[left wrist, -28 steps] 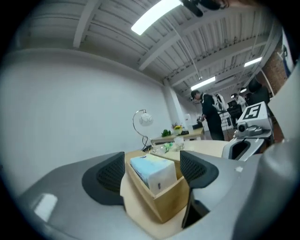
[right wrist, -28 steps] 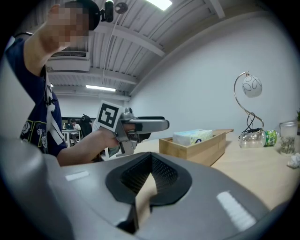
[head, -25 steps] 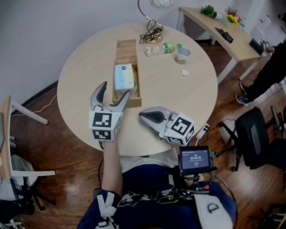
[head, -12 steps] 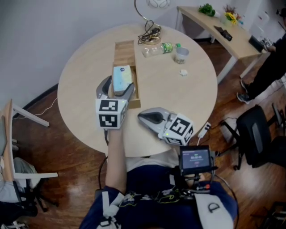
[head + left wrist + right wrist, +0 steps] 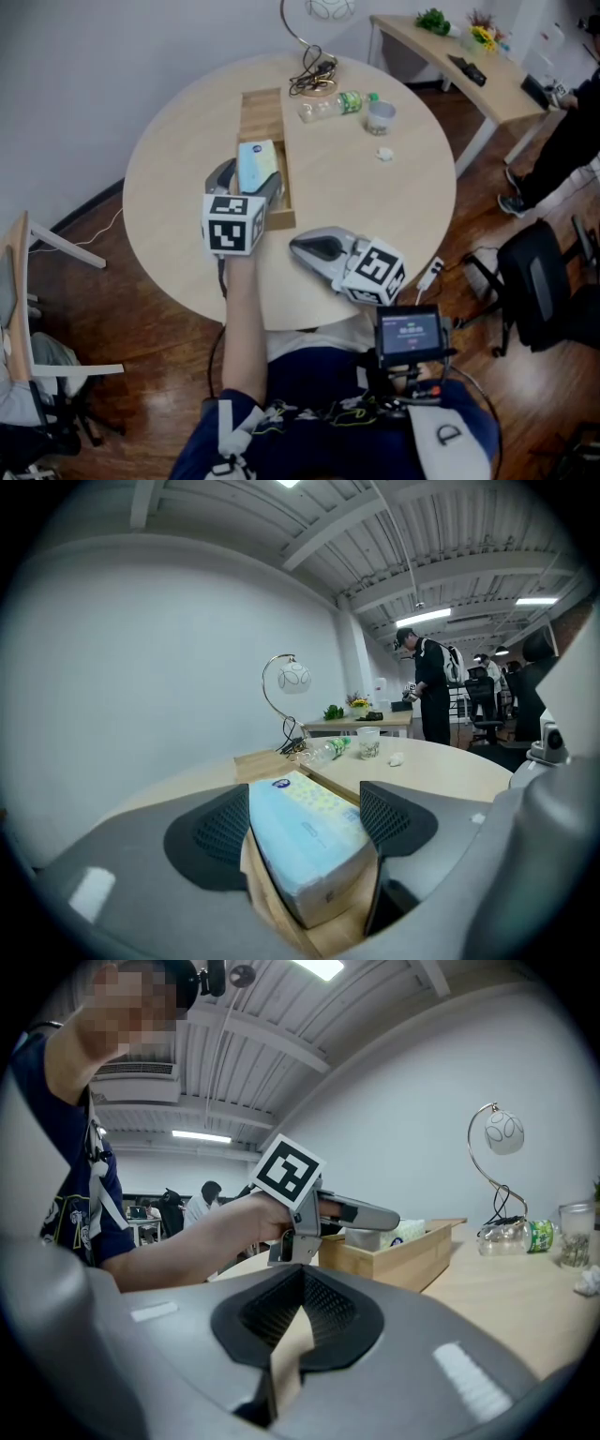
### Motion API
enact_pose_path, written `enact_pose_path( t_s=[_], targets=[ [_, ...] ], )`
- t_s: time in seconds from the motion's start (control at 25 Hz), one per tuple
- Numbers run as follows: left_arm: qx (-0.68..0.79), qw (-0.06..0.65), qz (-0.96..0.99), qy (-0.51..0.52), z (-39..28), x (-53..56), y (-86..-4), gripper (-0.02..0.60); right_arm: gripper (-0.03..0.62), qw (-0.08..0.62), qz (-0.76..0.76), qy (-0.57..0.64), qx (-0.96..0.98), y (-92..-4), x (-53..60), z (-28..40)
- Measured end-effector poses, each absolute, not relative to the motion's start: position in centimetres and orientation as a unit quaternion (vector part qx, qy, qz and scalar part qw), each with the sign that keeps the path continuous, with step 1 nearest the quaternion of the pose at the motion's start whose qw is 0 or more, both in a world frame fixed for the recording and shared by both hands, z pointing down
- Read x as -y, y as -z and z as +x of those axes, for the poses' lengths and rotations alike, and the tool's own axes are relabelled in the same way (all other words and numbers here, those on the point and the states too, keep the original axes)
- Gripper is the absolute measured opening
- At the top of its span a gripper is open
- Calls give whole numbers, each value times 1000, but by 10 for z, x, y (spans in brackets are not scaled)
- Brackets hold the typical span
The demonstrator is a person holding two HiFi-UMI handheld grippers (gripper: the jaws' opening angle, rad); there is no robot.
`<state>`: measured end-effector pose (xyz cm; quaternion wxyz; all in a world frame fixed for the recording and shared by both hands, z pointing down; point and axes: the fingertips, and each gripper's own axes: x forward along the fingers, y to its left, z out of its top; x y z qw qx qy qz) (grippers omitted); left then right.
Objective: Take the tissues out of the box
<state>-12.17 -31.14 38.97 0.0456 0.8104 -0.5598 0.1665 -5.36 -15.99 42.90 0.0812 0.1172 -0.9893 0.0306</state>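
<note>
A pale blue tissue pack point(image 5: 255, 161) lies in the near end of a long wooden box point(image 5: 262, 108) on the round table point(image 5: 394, 206). My left gripper point(image 5: 248, 180) reaches into the box, and its open jaws stand on either side of the pack. In the left gripper view the pack point(image 5: 300, 841) fills the space between the two dark pads point(image 5: 220, 834) of the left gripper point(image 5: 305, 808); no squeeze shows. My right gripper point(image 5: 296, 247) rests shut and empty near the table's front edge. In the right gripper view its jaws point(image 5: 302, 1277) meet, and the box point(image 5: 394, 1260) lies ahead.
Behind the box lie a plastic bottle point(image 5: 333, 101), a clear cup point(image 5: 382, 114), a crumpled tissue point(image 5: 385, 155) and a lamp base with cables point(image 5: 314, 73). A side desk point(image 5: 469, 61) and a black chair point(image 5: 534, 281) stand to the right. A person point(image 5: 572, 141) is at the right edge.
My left gripper has moved forward and slightly down from the box's near end, so its jaws now straddle the tissue pack. The right gripper has stayed put.
</note>
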Motion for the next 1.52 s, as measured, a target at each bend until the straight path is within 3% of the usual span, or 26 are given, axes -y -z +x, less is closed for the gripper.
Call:
enact_pose_path(
  t_s=[0.6, 0.96, 1.52],
  targets=[
    [579, 62, 789, -196, -116, 307, -392, 376, -3, 79, 128, -33, 988, -429, 165, -53],
    [594, 118, 779, -164, -114, 308, -399, 383, -3, 81, 132, -32, 987, -430, 167, -52],
    [591, 95, 774, -206, -109, 307, -413, 385, -3, 81, 132, -32, 987, -429, 167, -52]
  ],
)
